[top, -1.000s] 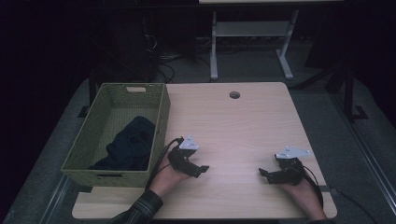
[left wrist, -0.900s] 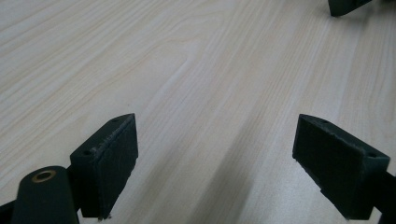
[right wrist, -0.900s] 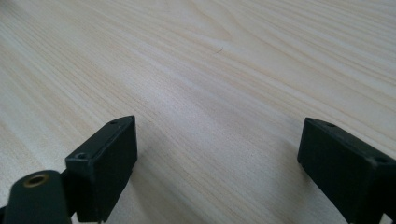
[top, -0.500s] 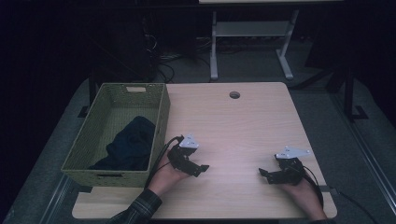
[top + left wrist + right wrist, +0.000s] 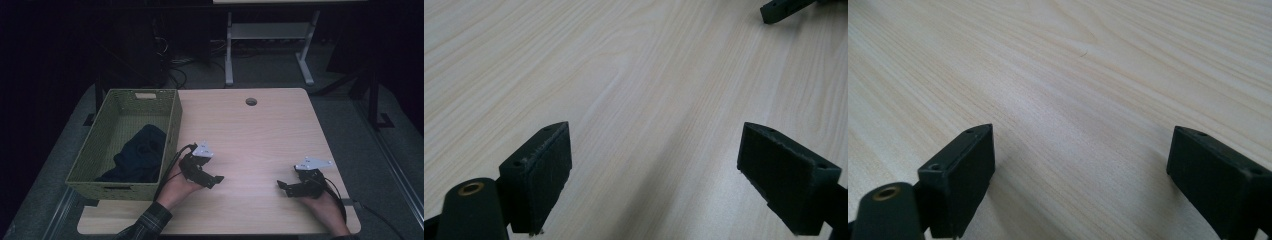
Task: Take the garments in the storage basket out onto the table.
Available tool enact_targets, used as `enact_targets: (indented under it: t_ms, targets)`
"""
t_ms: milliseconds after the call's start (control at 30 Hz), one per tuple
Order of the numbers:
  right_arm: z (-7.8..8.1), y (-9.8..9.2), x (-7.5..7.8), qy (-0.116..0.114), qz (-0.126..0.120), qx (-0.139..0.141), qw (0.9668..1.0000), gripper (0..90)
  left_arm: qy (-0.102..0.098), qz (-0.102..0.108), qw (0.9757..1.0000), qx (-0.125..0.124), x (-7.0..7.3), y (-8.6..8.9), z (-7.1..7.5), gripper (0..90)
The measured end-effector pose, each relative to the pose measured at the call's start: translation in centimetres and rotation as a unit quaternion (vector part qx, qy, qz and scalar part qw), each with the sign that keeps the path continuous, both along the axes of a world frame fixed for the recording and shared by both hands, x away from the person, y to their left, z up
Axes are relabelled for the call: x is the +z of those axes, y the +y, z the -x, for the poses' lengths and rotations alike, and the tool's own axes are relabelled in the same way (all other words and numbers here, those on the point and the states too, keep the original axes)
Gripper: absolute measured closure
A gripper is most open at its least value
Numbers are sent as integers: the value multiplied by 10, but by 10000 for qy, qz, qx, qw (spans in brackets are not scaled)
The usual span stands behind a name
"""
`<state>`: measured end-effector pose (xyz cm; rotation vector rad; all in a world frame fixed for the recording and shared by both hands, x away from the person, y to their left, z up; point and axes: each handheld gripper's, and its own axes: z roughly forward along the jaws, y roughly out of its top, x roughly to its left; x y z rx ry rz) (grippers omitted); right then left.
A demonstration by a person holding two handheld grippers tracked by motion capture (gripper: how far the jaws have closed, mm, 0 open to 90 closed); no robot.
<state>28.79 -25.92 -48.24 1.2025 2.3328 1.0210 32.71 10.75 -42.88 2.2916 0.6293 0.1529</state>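
Note:
A light wooden table (image 5: pixel 250 135) holds a green woven basket (image 5: pixel 172 117) at its left, with a dark blue cloth (image 5: pixel 137 155) lying inside. My left gripper (image 5: pixel 216 180) rests low over the table just right of the basket, pointing right; its jaws stand wide apart over bare wood (image 5: pixel 654 165). My right gripper (image 5: pixel 282 186) sits near the table's front right, pointing left, open too with nothing between its fingers (image 5: pixel 1083 175). The tip of the right gripper (image 5: pixel 784 9) shows far off in the left gripper view.
A round cable hole (image 5: pixel 251 101) sits near the table's far edge. Behind the table stand a white desk frame (image 5: pixel 270 35) and loose cables (image 5: pixel 175 60) on the dark floor. Bare wood lies between the two grippers.

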Motion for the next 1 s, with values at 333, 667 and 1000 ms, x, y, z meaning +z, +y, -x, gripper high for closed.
enact_targets:
  t_ms: [333, 667, 1000]
  targets:
    - [0, 0, 0, 0, -1, 1, 10000, 116, -8, -53, 10000, -35, 9, -1, 1, 142]
    - [0, 0, 0, -2, -2, 2, 10000, 116, -68, -60, 9999, -99, 20, 0, 1, 142]
    - [0, 0, 0, -3, -1, 2, 10000, 116, -77, -51, 9999, -134, 28, -1, 1, 142]
